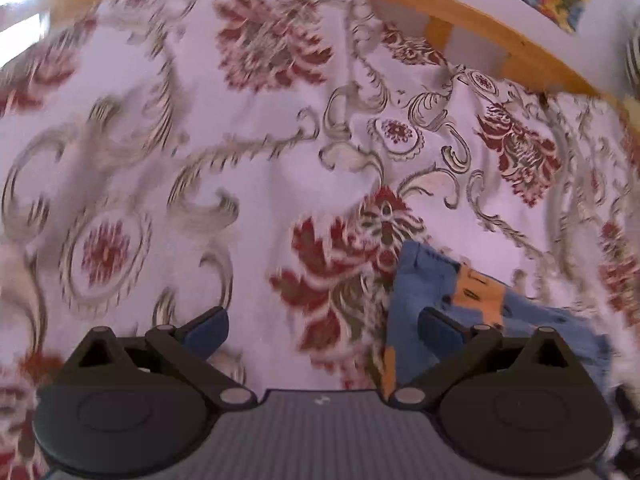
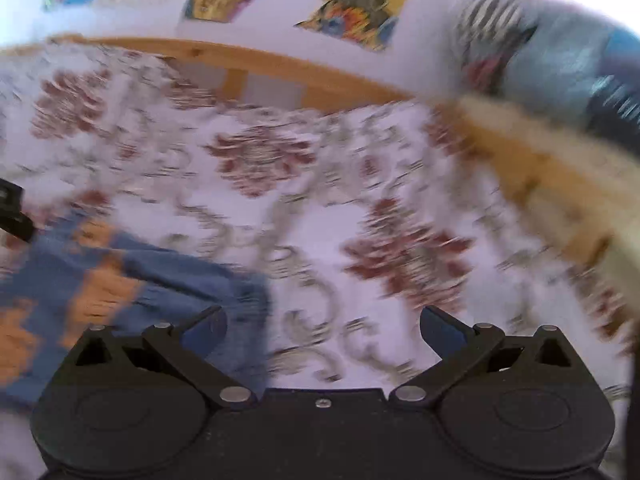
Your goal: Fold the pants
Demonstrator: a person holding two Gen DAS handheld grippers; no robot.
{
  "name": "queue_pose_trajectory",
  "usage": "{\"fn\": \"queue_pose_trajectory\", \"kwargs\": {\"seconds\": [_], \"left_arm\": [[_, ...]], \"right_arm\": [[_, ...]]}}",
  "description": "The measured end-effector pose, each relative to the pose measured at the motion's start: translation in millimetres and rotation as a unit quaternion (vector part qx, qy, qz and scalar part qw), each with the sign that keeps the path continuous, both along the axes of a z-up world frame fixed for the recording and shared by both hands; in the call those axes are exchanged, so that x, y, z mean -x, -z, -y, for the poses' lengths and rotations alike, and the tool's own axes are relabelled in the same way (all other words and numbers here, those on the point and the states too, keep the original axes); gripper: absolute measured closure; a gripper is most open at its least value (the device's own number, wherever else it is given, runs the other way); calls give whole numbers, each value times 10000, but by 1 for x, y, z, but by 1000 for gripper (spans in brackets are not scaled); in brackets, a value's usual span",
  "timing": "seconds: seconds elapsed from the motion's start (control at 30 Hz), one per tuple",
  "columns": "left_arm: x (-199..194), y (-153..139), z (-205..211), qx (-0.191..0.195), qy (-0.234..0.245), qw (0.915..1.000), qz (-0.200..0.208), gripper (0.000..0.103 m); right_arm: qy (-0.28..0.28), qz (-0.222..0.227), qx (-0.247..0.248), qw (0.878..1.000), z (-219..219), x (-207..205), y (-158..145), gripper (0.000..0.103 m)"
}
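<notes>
Pants lie loose, both grippers spread

Pants (image 1: 452, 312) sit at 4 o'clock by your left gripper (image 1: 323, 330), 8 o'clock by your right gripper (image 2: 323, 330), both wide apart, empty. Only the right view shows posters (image 2: 348, 4) above the floral bedspread (image 1: 256, 168) and wooden frame (image 1: 472, 24).

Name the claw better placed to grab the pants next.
Left, narrowly. The left claw is open with the pants right at one finger; the right claw, also open, has them off to one side.
</notes>
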State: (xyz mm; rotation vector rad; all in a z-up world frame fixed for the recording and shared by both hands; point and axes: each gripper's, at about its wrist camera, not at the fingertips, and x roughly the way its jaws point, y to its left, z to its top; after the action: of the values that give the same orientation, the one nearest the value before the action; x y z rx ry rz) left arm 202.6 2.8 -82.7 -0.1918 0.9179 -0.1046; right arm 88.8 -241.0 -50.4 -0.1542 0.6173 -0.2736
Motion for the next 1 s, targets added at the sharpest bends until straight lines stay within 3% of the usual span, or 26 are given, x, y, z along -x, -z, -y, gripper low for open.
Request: {"fn": "queue_pose_trajectory", "kwargs": {"seconds": [0.07,0.2,0.27,0.5,0.63,0.77,0.9,0.97,1.0], "left_arm": [[3,-1,-10,307,121,9991,-269,0],[12,4,-13,592,353,9966,-460,0],[13,7,-4,470,577,9961,-469,0],[29,12,34,21,1492,9884,-294,0],[34,15,42,-15,1607,9867,-259,0],[32,15,42,85,1599,9867,-264,0],[29,16,36,292,1452,9885,-293,1],[28,16,35,272,1412,9891,-307,12],[28,15,36,193,1423,9892,-300,17]], "right_arm": [[-446,-339,-623,9965,10,-3,-3,1],[-979,-791,-1283,9837,27,-7,2,1],[-1061,-948,-1596,9769,38,-9,7,1],[-828,-854,-2992,9468,70,-20,18,1],[-836,-824,-3259,9381,75,-21,19,7],[-855,-804,-3169,9412,71,-20,18,26],[-778,-858,-3341,9354,70,-22,22,48],[-751,-849,-3481,9306,71,-21,22,54],[-761,-857,-3496,9299,69,-21,22,62]]}}
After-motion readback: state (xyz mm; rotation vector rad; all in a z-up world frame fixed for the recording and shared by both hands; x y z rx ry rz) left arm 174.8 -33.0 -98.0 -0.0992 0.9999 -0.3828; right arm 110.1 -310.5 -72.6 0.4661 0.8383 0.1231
